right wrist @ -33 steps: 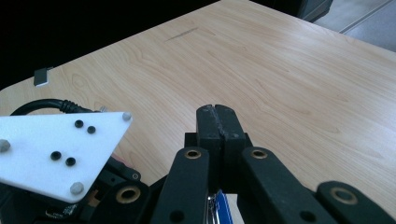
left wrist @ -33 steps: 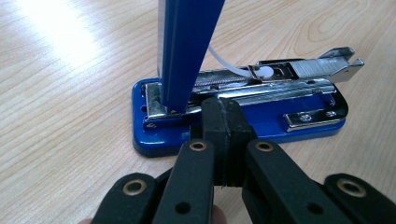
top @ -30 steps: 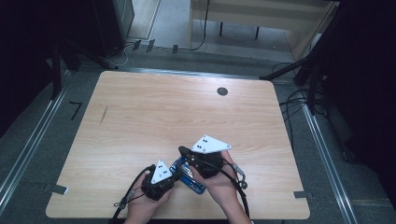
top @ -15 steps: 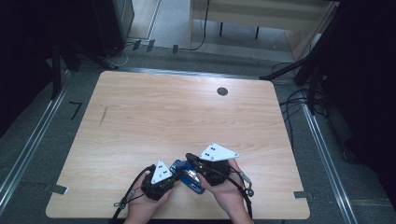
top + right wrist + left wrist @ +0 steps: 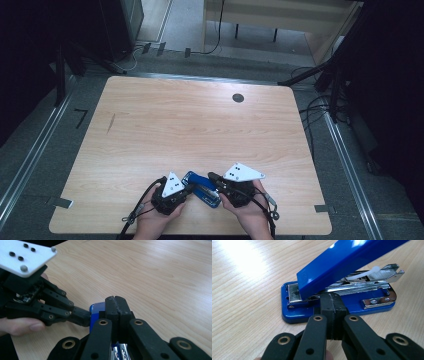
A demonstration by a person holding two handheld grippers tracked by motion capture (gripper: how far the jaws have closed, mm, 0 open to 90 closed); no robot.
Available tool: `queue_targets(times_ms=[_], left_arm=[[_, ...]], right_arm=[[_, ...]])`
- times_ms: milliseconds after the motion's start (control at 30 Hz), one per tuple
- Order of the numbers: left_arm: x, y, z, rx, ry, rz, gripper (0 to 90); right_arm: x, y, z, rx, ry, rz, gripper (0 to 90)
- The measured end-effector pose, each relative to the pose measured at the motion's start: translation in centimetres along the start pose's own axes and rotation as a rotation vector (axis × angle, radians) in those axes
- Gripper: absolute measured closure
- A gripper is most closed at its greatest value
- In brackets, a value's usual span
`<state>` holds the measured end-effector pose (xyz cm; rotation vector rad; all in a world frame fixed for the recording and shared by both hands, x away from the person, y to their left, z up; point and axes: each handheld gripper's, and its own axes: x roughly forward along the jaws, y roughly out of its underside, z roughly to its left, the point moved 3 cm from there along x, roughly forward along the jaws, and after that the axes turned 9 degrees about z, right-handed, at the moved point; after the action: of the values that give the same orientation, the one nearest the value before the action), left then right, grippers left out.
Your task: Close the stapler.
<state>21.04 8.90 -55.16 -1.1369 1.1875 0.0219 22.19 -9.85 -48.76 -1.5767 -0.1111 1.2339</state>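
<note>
A blue stapler (image 5: 204,190) lies near the table's front edge between my two grippers. In the left gripper view its blue cover (image 5: 352,257) is tilted up off the metal magazine (image 5: 364,283) and the blue base (image 5: 294,315). My left gripper (image 5: 333,298) is shut, nothing between its jaws, its tip against the side of the magazine. My right gripper (image 5: 115,302) is shut too, and lies along the top of the stapler's cover (image 5: 96,310). The left gripper (image 5: 83,316) meets the stapler from the left in that view. From above, the left gripper (image 5: 191,187) and right gripper (image 5: 210,176) point at each other.
The wooden table (image 5: 200,125) has a round dark cable hole (image 5: 238,98) at the back right and a short dark mark (image 5: 110,123) at the left. Cables lie on the floor to the right (image 5: 320,110). A wooden bench (image 5: 280,15) stands behind.
My right gripper has come down and back toward the near edge, ending lower over the stapler. The left gripper has stayed where it was.
</note>
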Motion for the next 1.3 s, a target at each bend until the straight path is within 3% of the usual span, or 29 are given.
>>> queue_targets(times_ms=[533, 1100, 1300], left_arm=[[0.0, 0.1, -0.3, 0.039, 0.027, 0.011, 90.0], [0.0, 0.1, -0.4, 0.042, 0.032, 0.019, 90.0], [0.0, 0.1, -0.3, 0.042, 0.033, 0.020, 90.0]], right_arm=[[-0.4, 3.1, -0.2, 0.036, 0.011, 0.019, 90.0], [-0.5, 5.0, 0.4, 0.067, 0.021, 0.017, 90.0], [-0.4, 5.3, 0.7, 0.039, 0.054, -0.004, 90.0]])
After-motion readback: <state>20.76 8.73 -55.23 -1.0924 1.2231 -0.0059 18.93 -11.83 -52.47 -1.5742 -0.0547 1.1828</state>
